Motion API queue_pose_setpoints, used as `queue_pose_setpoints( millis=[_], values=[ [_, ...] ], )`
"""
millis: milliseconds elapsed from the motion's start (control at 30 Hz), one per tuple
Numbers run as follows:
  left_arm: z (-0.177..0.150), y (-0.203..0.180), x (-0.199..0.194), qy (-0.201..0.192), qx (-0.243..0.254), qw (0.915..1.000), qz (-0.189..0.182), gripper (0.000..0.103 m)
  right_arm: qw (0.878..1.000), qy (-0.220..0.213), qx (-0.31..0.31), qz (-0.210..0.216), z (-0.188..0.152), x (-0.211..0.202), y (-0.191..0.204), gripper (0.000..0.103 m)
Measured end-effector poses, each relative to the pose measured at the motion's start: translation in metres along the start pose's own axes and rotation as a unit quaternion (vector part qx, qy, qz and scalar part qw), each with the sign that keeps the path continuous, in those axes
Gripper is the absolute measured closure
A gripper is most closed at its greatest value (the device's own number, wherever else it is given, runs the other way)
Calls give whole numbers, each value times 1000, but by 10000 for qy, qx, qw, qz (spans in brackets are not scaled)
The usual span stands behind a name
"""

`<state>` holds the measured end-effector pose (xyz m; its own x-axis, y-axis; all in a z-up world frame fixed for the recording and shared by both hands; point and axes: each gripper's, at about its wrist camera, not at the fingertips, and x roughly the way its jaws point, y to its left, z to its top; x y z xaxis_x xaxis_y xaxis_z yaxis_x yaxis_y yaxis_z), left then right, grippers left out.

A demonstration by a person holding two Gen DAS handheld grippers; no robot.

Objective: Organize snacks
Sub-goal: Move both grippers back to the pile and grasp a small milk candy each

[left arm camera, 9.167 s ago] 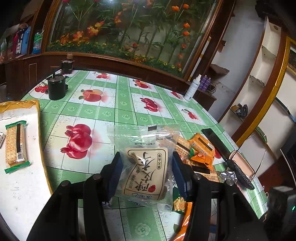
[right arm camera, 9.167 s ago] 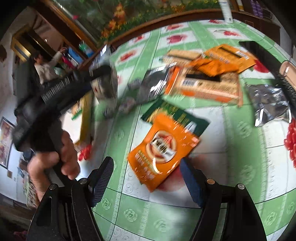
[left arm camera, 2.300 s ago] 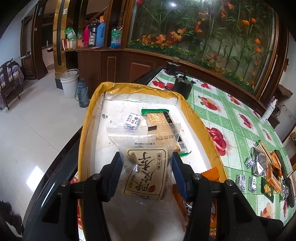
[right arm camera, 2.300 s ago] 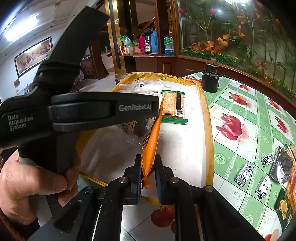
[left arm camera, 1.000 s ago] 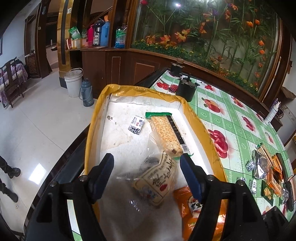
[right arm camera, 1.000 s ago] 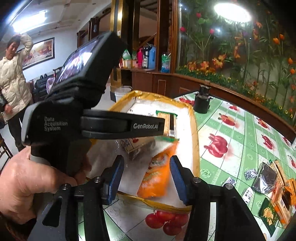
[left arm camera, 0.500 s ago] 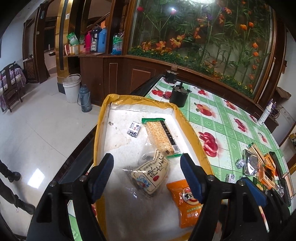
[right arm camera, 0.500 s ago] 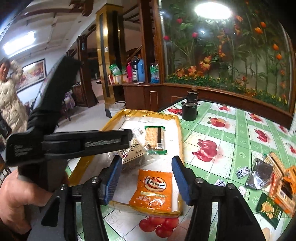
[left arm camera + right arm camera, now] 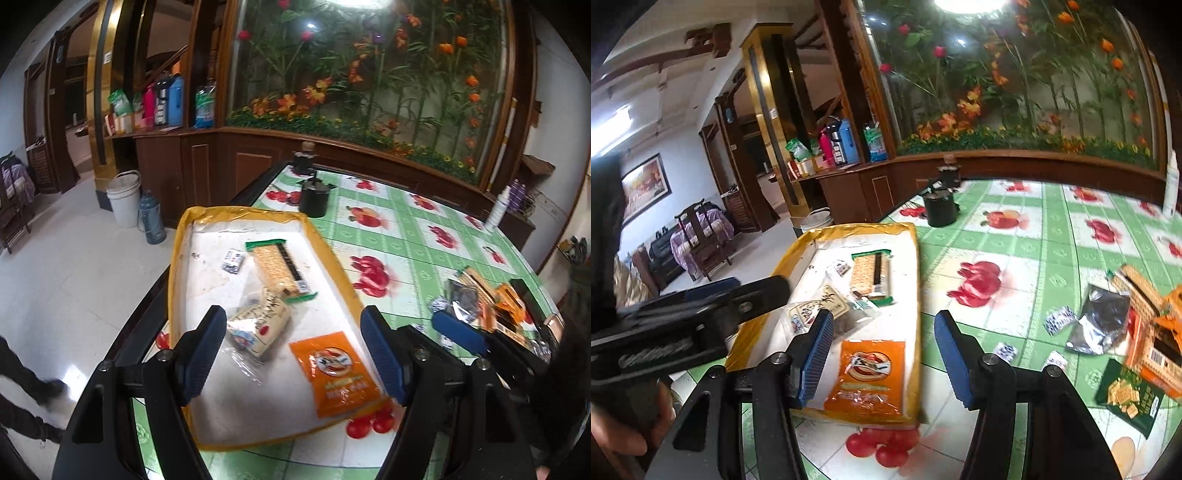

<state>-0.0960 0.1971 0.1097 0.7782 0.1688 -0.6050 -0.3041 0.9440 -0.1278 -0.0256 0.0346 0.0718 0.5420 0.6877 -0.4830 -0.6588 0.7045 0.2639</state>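
A white tray with a yellow rim (image 9: 177, 295) (image 9: 916, 266) sits at the table's left end. In it lie a clear-bagged pastry (image 9: 260, 323) (image 9: 822, 304), an orange snack packet (image 9: 334, 371) (image 9: 870, 373), a green-edged cracker pack (image 9: 279, 267) (image 9: 871, 273) and a small wrapped candy (image 9: 233, 260). My left gripper (image 9: 291, 354) is open and empty above the tray. My right gripper (image 9: 884, 350) is open and empty over the tray's near right corner. More snacks (image 9: 1145, 325) (image 9: 484, 299) lie in a pile at the table's right.
The table has a green cloth with fruit prints (image 9: 399, 236). Two black pots (image 9: 313, 197) (image 9: 940, 208) stand beyond the tray. A white bottle (image 9: 496, 208) stands at the far right. The table's left edge drops to a tiled floor with a bucket (image 9: 123, 199).
Both grippers have opened and let go of the pastry bag and the orange packet, which now lie in the tray. Both have since drawn back and up from the tray.
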Motion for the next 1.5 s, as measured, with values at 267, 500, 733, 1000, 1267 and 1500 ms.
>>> queue_pose_setpoints(
  millis=[267, 500, 733, 1000, 1267, 1500],
  values=[
    [-5, -17, 5, 83, 56, 9994, -346, 28, 9985, 311, 438, -83, 5, -31, -71, 42],
    [-9, -43, 21, 371, 62, 9955, -873, 28, 9862, 484, 1565, -226, -7, -39, -155, 50],
    [-9, -99, 55, 811, 634, 9856, -1340, 38, 9808, 280, 1919, -198, -5, -49, -167, 52],
    [-18, -140, 106, 1323, 1232, 9771, -1126, 56, 9757, 226, 2173, -188, -5, -52, -177, 52],
    [-31, -151, 135, 1636, 1516, 9700, -969, 71, 9772, 193, 2110, -104, -3, -54, -172, 52],
    [-35, -154, 139, 1565, 1560, 9713, -875, 85, 9775, 207, 2099, -89, -4, -54, -170, 52]
  ],
)
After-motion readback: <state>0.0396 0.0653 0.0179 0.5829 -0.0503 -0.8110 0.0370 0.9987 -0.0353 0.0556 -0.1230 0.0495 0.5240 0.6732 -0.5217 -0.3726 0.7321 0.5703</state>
